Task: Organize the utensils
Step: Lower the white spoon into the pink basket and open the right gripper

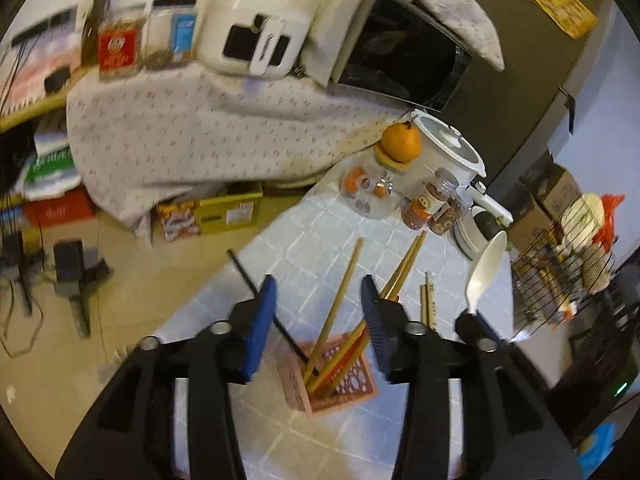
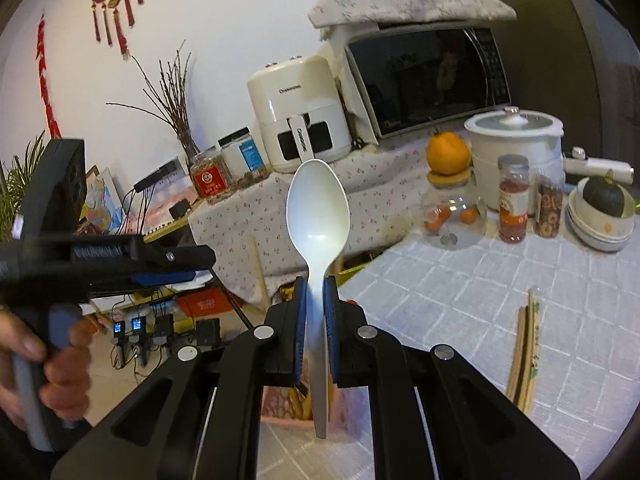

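Note:
A pink lattice utensil holder [image 1: 352, 388] stands on the tablecloth and holds several bamboo chopsticks [image 1: 340, 308] and one black stick [image 1: 264, 304]. My left gripper [image 1: 320, 292] is open and empty, just above the holder. My right gripper [image 2: 316, 292] is shut on a white plastic spoon [image 2: 318, 212], bowl up, handle pointing down over the holder [image 2: 280, 404]. The spoon also shows in the left wrist view [image 1: 486, 264] at the right. Loose chopsticks [image 2: 524, 356] lie on the table to the right.
At the table's back stand a glass jar topped by an orange [image 2: 447, 154], spice jars [image 2: 514, 200], a white pot [image 2: 516, 136], stacked bowls with a squash [image 2: 602, 208]. A microwave [image 2: 428, 76] and air fryer [image 2: 298, 116] sit behind. A wire basket [image 1: 560, 272] is right.

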The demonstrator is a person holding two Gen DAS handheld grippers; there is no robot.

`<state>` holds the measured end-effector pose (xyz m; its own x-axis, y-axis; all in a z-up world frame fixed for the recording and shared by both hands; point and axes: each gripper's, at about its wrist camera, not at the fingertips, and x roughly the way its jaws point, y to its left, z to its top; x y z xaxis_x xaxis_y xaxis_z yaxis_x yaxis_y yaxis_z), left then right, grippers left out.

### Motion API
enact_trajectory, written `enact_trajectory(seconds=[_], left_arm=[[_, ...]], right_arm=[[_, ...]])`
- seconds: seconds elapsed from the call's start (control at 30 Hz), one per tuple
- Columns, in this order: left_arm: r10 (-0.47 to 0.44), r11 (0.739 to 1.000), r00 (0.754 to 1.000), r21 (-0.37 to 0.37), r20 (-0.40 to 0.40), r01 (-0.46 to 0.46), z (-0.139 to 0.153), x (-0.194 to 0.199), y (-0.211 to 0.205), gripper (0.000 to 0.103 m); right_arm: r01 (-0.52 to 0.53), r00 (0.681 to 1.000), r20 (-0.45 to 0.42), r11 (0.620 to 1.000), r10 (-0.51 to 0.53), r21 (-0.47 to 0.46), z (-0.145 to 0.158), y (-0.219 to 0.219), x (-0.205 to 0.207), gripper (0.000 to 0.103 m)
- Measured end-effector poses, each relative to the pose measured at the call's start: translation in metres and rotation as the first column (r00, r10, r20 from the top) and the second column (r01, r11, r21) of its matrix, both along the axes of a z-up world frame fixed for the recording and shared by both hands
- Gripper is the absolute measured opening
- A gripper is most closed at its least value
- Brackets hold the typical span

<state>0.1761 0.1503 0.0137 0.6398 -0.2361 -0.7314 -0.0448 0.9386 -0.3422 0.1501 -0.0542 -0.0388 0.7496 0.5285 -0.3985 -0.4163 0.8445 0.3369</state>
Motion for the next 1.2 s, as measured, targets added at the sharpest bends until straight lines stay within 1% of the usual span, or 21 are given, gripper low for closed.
enact_trajectory(seconds=[0.03, 0.07, 0.13, 0.27, 0.3, 0.37, 0.5, 0.6, 0.67, 0.8, 0.9, 1.0, 1.1, 1.13, 1.2], left_arm=[[0.009, 1.0, 1.0, -0.02, -0.005, -0.009, 0.0, 0.001, 0.007, 0.049], [0.017, 1.0, 1.0, -0.019, -0.009, -0.017, 0.0, 0.003, 0.011, 0.049], [0.037, 0.999, 0.998, -0.012, -0.044, -0.037, -0.005, 0.008, 0.02, 0.049], [0.042, 0.994, 0.993, -0.1, -0.109, -0.053, -0.012, 0.013, 0.035, 0.049], [0.045, 0.992, 0.993, -0.113, -0.112, -0.058, -0.012, 0.013, 0.039, 0.049], [0.05, 0.992, 0.993, -0.107, -0.105, -0.062, -0.01, 0.013, 0.041, 0.049], [0.047, 0.989, 0.994, -0.137, -0.102, -0.061, -0.006, 0.011, 0.046, 0.049], [0.045, 0.989, 0.995, -0.138, -0.094, -0.058, -0.003, 0.013, 0.046, 0.049], [0.042, 0.989, 0.995, -0.141, -0.092, -0.055, -0.003, 0.013, 0.045, 0.049], [0.035, 0.991, 0.995, -0.128, -0.091, -0.047, -0.003, 0.014, 0.04, 0.049], [0.025, 0.991, 0.995, -0.126, -0.093, -0.037, -0.004, 0.013, 0.036, 0.049], [0.012, 0.993, 0.996, -0.118, -0.088, -0.023, -0.003, 0.012, 0.032, 0.049], [-0.012, 0.993, 0.997, -0.116, -0.073, 0.004, 0.001, 0.008, 0.025, 0.049], [-0.019, 0.994, 0.998, -0.112, -0.067, 0.011, 0.002, 0.007, 0.022, 0.049], [-0.04, 0.994, 0.998, -0.101, -0.048, 0.035, 0.007, 0.003, 0.014, 0.049]], right_arm=[[-0.001, 1.0, 0.008, 1.0, 0.001, -0.002, -0.002, 0.006, -0.001, 0.009], [-0.001, 1.0, 0.016, 1.0, 0.001, -0.005, -0.004, 0.011, -0.001, 0.009], [0.016, 0.999, 0.032, 1.0, -0.015, -0.006, -0.012, 0.022, 0.0, 0.009], [0.066, 0.996, 0.06, 0.998, -0.067, 0.008, -0.028, 0.032, 0.002, 0.01], [0.077, 0.995, 0.062, 0.997, -0.077, 0.015, -0.031, 0.034, 0.002, 0.009], [0.097, 0.993, 0.064, 0.995, -0.097, 0.017, -0.04, 0.038, 0.002, 0.01], [0.119, 0.99, 0.08, 0.993, -0.117, -0.025, -0.053, 0.047, 0.0, 0.01], [0.127, 0.988, 0.092, 0.991, -0.123, -0.035, -0.057, 0.051, -0.002, 0.01], [0.131, 0.988, 0.093, 0.99, -0.126, -0.046, -0.06, 0.052, -0.005, 0.012], [0.143, 0.988, 0.071, 0.987, -0.138, -0.072, -0.066, 0.046, -0.01, 0.013], [0.152, 0.987, 0.057, 0.985, -0.148, -0.076, -0.066, 0.04, -0.013, 0.013], [0.156, 0.987, 0.031, 0.985, -0.155, -0.069, -0.059, 0.028, -0.014, 0.013], [0.178, 0.984, -0.002, 0.983, -0.178, -0.05, -0.043, 0.005, -0.013, 0.023], [0.187, 0.982, -0.012, 0.982, -0.187, -0.041, -0.038, -0.003, -0.012, 0.027], [0.21, 0.977, -0.036, 0.977, -0.211, -0.029, -0.026, -0.024, -0.009, 0.029]])
